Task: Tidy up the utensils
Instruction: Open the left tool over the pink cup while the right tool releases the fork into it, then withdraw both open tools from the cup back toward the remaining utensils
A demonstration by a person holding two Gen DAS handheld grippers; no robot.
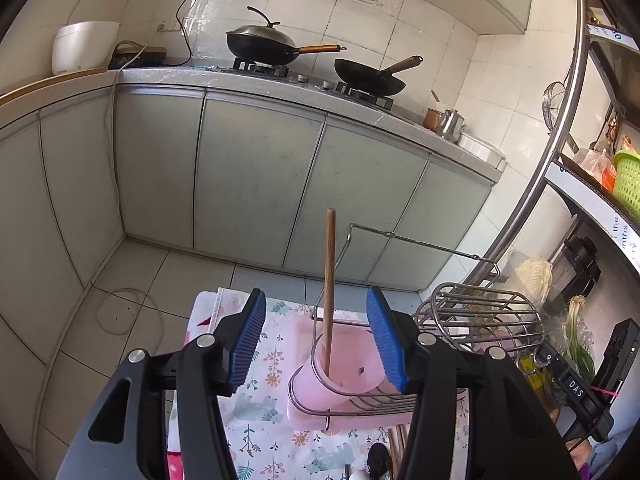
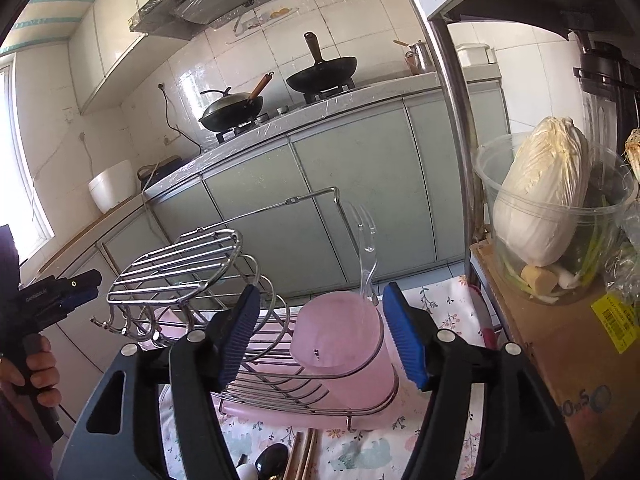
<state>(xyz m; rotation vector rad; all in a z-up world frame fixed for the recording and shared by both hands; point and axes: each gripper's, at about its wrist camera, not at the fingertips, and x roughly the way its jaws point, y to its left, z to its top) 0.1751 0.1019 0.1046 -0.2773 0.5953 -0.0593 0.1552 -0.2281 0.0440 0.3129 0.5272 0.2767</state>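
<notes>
A steel wire rack [image 1: 476, 312] holds a pink cup [image 1: 340, 372] on a floral cloth [image 1: 272, 432]. In the left wrist view a wooden stick [image 1: 329, 280] stands upright in the cup. My left gripper [image 1: 316, 340] is open and empty, its blue pads either side of the cup. In the right wrist view a pink cup [image 2: 340, 340] holds a clear plastic fork [image 2: 366, 252], and the rack [image 2: 180, 264] is to the left. My right gripper [image 2: 320, 336] is open and empty around that cup. Loose utensils [image 2: 280, 460] lie on the cloth below.
Kitchen counter with two woks [image 1: 264, 44] stands across the floor. A metal shelf post [image 2: 452, 120] rises at right, with a clear tub holding cabbage [image 2: 544, 196] on a cardboard box [image 2: 568, 356]. The left gripper [image 2: 52, 296] shows at the left edge in a hand.
</notes>
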